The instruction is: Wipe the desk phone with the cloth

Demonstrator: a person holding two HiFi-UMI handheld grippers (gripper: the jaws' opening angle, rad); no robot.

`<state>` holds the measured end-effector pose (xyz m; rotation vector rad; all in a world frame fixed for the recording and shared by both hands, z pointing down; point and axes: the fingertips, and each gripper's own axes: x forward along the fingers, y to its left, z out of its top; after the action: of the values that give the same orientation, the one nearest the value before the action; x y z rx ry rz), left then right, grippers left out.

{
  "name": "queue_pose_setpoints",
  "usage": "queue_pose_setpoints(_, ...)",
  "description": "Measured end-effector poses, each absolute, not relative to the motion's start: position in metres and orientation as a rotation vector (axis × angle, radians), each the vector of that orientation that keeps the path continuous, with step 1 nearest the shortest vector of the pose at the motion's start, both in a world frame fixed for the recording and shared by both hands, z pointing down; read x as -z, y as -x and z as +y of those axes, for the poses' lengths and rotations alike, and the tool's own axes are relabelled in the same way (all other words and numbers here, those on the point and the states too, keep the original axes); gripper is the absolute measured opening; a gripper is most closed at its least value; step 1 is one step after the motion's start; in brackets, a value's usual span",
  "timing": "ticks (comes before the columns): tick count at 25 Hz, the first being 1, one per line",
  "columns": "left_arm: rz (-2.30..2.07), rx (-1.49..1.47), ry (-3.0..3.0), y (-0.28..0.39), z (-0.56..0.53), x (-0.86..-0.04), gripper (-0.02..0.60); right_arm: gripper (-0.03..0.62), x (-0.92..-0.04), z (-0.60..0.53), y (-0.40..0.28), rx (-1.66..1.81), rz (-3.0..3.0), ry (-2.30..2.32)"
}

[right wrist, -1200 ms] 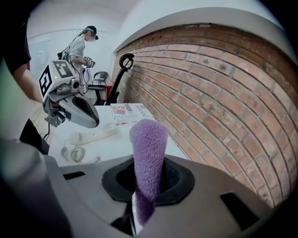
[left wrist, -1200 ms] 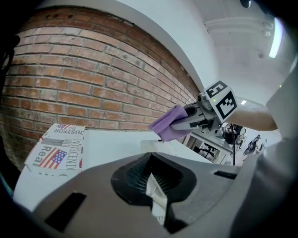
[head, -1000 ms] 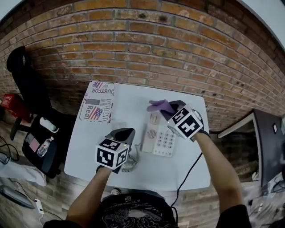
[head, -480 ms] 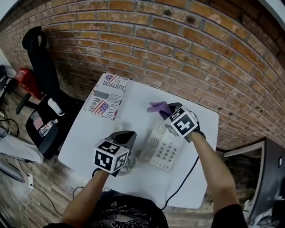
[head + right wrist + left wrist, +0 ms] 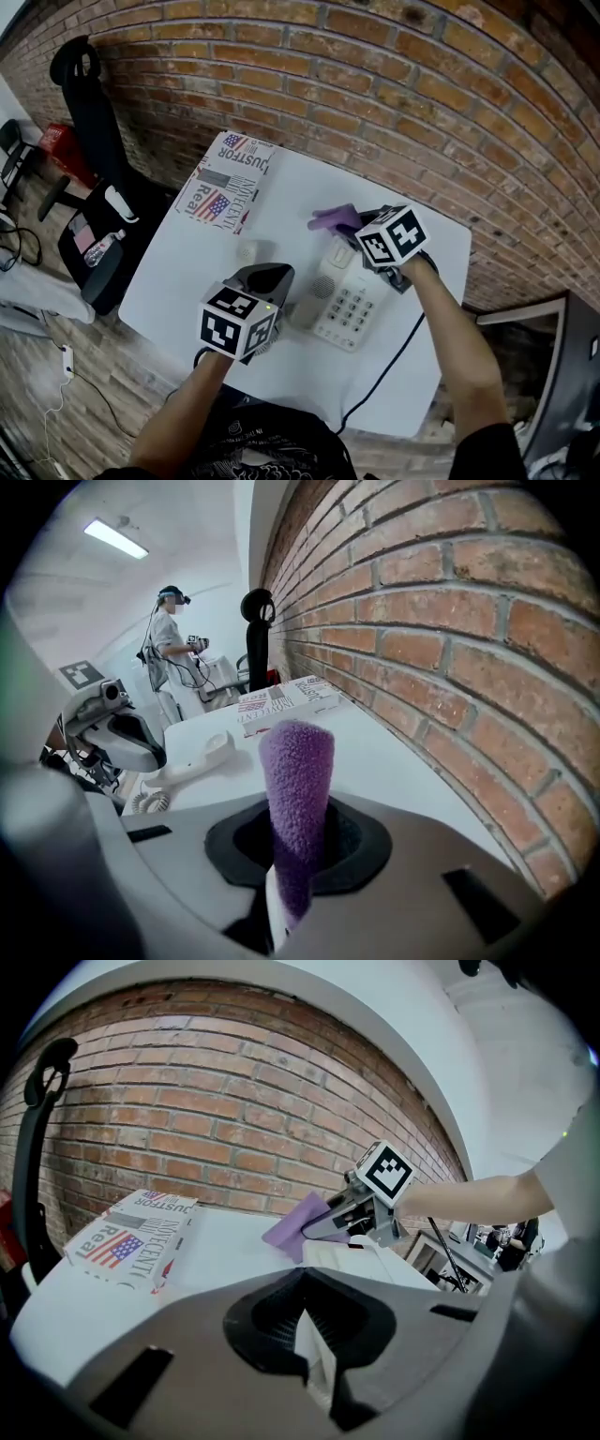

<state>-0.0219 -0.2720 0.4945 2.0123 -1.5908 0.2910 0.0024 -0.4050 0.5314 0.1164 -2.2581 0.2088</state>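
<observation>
The desk phone (image 5: 352,306) sat on the white table (image 5: 187,281), keypad up, and serves as the landmark here. Over its far end, toward the brick wall (image 5: 441,103), the right gripper (image 5: 356,225) was clamped on the purple cloth (image 5: 333,218). The right gripper view showed the fabric pinched as a rolled strip between the closed jaws and standing up past them. The cloth hung just above the phone's far edge, and whether it touched the casing could not be told. At the phone's left side the left gripper (image 5: 272,279) was closed on the white handset (image 5: 317,292), and the left gripper view showed a pale piece of the handset held between the jaws. The handset lay along the phone's left edge; no view made clear whether it rested in its cradle or was raised off it. The coiled cord (image 5: 145,802) hung from the handset's near end, by the left gripper. A black cable (image 5: 398,361) ran from the phone's near right corner off the table edge. Well to the left of the phone and closer to the wall lay a printed box (image 5: 225,183) with a flag pattern. Farther left, off the table, stood a black chair (image 5: 89,122). In the right gripper view, a person (image 5: 169,635) wearing a headset stood in the room far beyond the phone.
</observation>
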Motion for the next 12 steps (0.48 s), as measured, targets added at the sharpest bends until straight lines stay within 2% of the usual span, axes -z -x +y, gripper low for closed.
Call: queue_pose_setpoints(12, -1.527, -0.326, -2.079, -0.013, -0.288, -0.493, 0.006, 0.046, -0.53, -0.413, -0.051, -0.251, -2.243, -0.173)
